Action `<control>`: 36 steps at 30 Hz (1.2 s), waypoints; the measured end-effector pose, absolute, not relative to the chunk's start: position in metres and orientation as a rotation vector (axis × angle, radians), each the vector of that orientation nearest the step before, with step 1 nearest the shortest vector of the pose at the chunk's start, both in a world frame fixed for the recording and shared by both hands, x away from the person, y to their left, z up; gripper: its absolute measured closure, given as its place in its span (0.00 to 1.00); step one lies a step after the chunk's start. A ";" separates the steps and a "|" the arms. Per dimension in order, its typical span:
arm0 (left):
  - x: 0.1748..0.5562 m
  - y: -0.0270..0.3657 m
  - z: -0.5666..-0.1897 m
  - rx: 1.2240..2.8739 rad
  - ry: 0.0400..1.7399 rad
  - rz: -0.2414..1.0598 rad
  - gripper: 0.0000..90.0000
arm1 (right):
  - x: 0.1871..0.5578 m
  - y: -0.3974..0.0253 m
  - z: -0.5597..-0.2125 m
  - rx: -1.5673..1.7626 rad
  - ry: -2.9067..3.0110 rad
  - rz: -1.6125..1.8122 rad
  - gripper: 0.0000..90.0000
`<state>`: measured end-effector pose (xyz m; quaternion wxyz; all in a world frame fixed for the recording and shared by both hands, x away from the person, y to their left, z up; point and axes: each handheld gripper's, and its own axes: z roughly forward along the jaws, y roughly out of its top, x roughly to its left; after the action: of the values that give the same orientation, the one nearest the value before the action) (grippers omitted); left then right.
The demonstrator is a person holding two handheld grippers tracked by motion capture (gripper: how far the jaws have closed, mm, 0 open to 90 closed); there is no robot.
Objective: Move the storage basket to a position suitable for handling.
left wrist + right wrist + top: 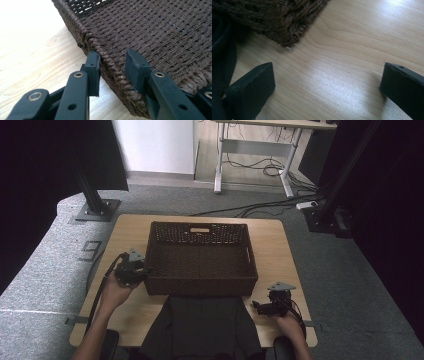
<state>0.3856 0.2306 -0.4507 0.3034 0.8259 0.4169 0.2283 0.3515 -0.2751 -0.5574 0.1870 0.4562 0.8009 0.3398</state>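
High view: basket (202, 260) sat mid-table; your left gripper (134, 270) was at its 9 o'clock rim, set up to drag it.
Left gripper view: jaws straddled the rim (110, 66), not clenched yet.
Right gripper view: right gripper (327, 85) was wide open, empty, parked off the basket's corner (287, 37).

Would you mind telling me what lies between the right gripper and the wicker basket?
Bare wooden table: in the right gripper view, the open right gripper faces the basket's corner across plain wood, with dark cloth at the side.
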 end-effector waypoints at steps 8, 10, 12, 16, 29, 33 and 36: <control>0.386 0.232 -0.449 2.185 1.096 0.676 0.55 | 0.351 -0.275 -0.557 1.285 2.255 0.957 0.00; 0.385 0.231 -0.449 2.188 1.104 0.686 0.50 | 0.351 -0.275 -0.557 1.285 2.255 0.957 0.00; 0.383 0.230 -0.449 2.189 1.100 0.701 0.48 | 0.352 -0.275 -0.557 1.285 2.255 0.957 0.00; 0.381 0.229 -0.448 2.198 1.111 0.743 0.42 | 0.351 -0.275 -0.557 1.284 2.255 0.957 0.00; 0.374 0.248 -0.426 2.040 1.120 0.626 0.25 | 0.352 -0.275 -0.557 1.284 2.255 0.957 0.00; 0.366 0.255 -0.432 2.044 1.119 0.584 0.19 | 0.352 -0.275 -0.557 1.284 2.255 0.957 0.00; 0.358 0.259 -0.437 2.045 1.105 0.570 0.16 | 0.352 -0.275 -0.557 1.284 2.255 0.957 0.00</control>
<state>0.3576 0.2590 -0.4367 0.3654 0.7953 0.4299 0.2216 0.3515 -0.2751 -0.5574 0.1869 0.4562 0.8009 0.3399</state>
